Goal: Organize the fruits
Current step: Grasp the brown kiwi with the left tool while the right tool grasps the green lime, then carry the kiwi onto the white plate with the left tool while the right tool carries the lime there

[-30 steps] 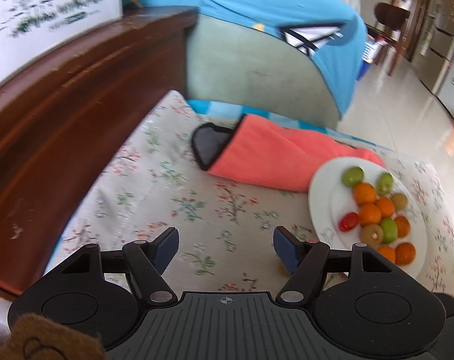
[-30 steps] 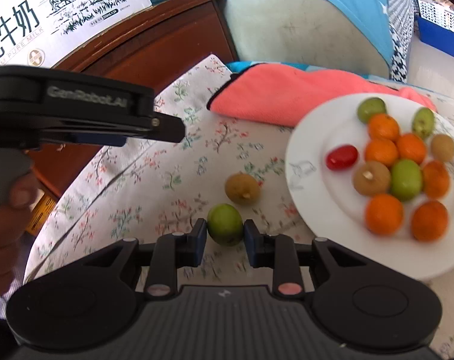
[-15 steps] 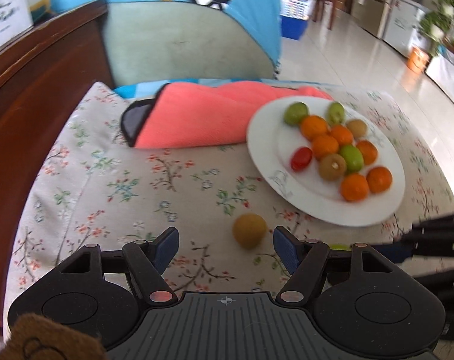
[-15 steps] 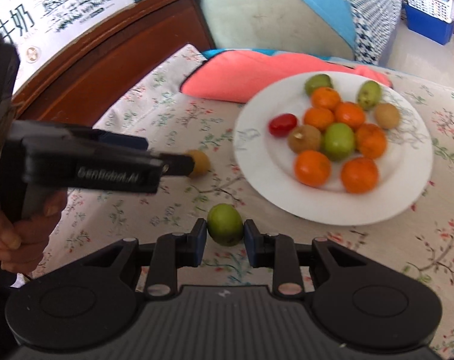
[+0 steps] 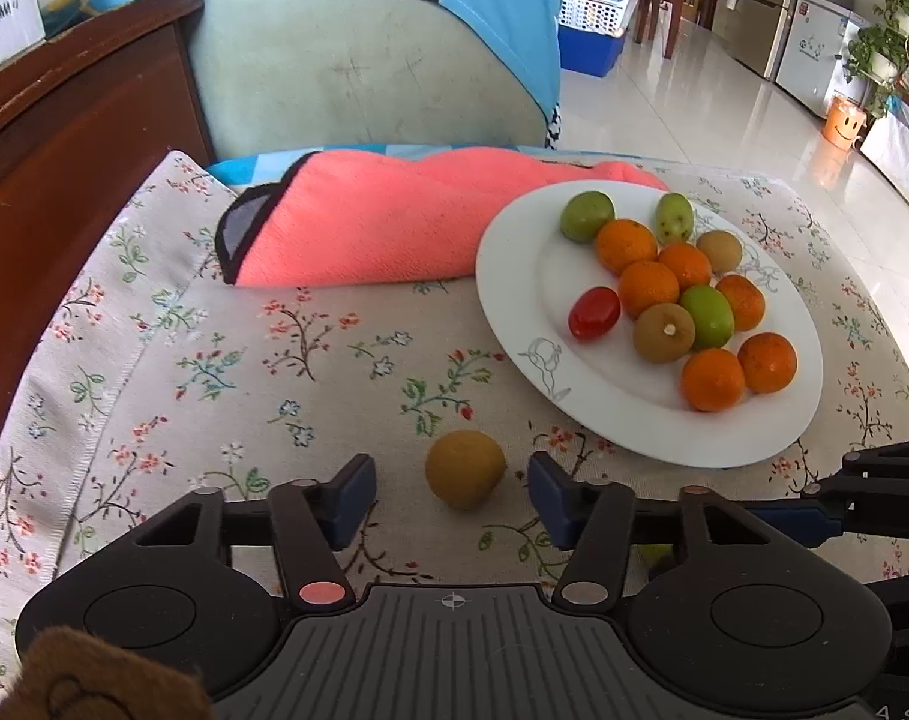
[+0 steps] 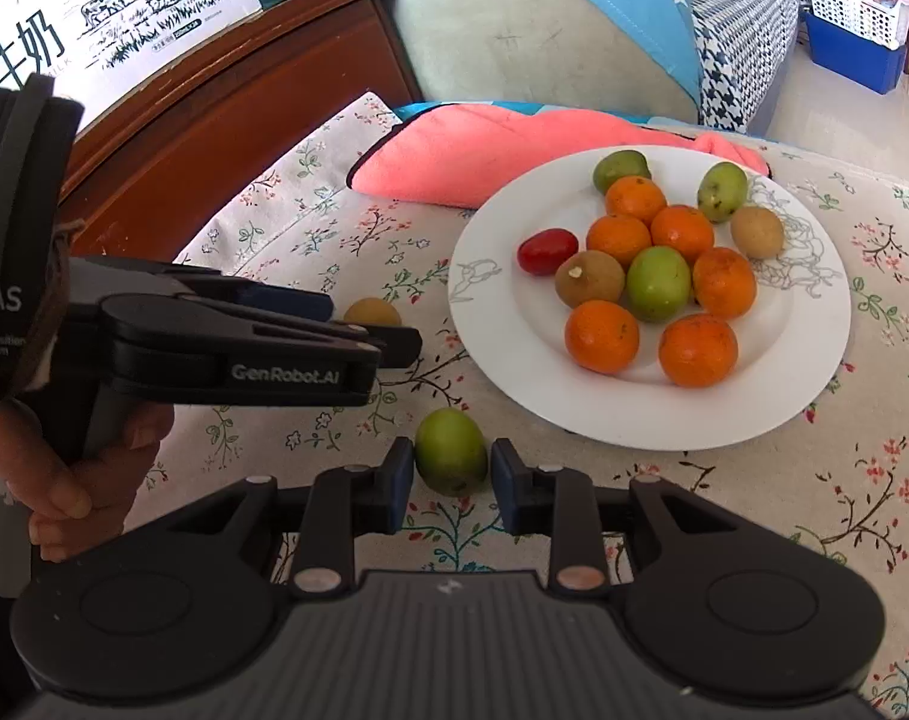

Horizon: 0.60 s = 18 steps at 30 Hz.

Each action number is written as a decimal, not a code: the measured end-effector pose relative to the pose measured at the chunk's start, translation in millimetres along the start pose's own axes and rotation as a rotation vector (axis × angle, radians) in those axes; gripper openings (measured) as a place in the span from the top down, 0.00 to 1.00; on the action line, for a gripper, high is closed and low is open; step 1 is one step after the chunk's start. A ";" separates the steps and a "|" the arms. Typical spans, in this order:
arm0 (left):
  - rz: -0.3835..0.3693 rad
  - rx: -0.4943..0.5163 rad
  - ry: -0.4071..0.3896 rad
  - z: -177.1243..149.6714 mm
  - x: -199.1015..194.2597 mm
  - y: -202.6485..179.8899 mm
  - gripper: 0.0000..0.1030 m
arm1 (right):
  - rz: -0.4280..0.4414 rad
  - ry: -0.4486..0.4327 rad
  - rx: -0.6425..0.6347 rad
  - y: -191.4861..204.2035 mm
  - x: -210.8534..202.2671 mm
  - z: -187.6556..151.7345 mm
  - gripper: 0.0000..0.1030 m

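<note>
A: Left gripper (image 5: 451, 495) status?
B: Jaws wide apart, brown fruit (image 5: 465, 468) between them on the tablecloth (image 5: 214, 372).
A: Right gripper (image 6: 451, 474)?
B: Clamped on the green fruit (image 6: 451, 450), beside the plate (image 6: 502, 360).

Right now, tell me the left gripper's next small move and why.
Probably ease the left gripper forward and close on the brown fruit: it lies on the tablecloth between the open fingers, off the plate.
</note>
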<state>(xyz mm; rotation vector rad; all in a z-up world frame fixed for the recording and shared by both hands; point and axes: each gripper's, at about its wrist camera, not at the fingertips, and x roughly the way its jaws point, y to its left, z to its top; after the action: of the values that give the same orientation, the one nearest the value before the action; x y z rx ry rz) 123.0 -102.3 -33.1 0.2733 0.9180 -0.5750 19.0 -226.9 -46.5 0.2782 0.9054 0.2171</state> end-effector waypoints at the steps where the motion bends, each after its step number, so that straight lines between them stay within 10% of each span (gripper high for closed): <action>1: -0.001 0.003 -0.003 -0.7 0.0 -0.7 0.53 | 0.000 0.000 -0.003 0.3 0.2 0.2 0.71; 6: -0.014 -0.002 -0.014 -1.1 -1.5 -0.9 0.74 | 0.006 -0.002 -0.020 2.0 2.6 -0.1 0.73; 18: -0.003 -0.087 -0.093 19.7 -28.5 6.2 0.75 | 0.005 -0.072 -0.016 -3.9 -26.2 16.0 0.74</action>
<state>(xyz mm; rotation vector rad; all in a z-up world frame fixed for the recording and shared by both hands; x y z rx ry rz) 126.3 -96.2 1.4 0.1656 0.8511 -0.5449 16.4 -240.9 -19.0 0.2714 0.8315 0.2178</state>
